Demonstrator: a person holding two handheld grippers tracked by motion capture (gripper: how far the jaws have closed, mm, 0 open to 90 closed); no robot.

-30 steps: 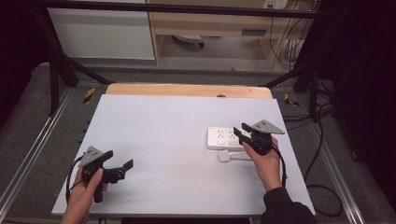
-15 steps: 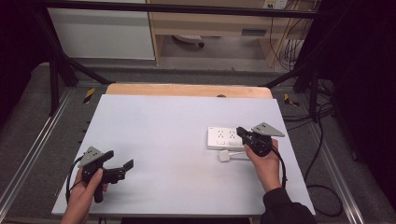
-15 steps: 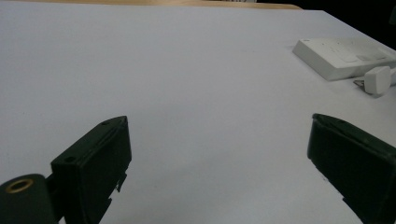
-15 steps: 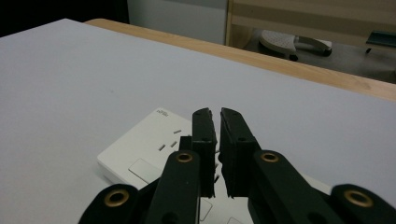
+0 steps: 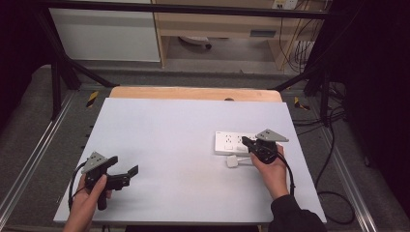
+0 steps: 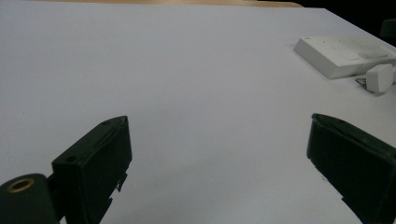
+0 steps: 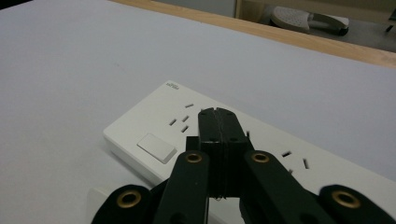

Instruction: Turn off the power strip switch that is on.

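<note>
The right gripper has its matte black jaws pressed flat together with nothing between them, poised over the glossy white rectangular power strip lying right of centre on the smooth white table. A small white plug rests just beside the strip. The left gripper gapes wide near the table's front left edge. Since a second ago the right gripper has dipped slightly toward the strip.

power strip: small grey brand mark at its 10 o'clock corner, too small to read. no other text.
</note>
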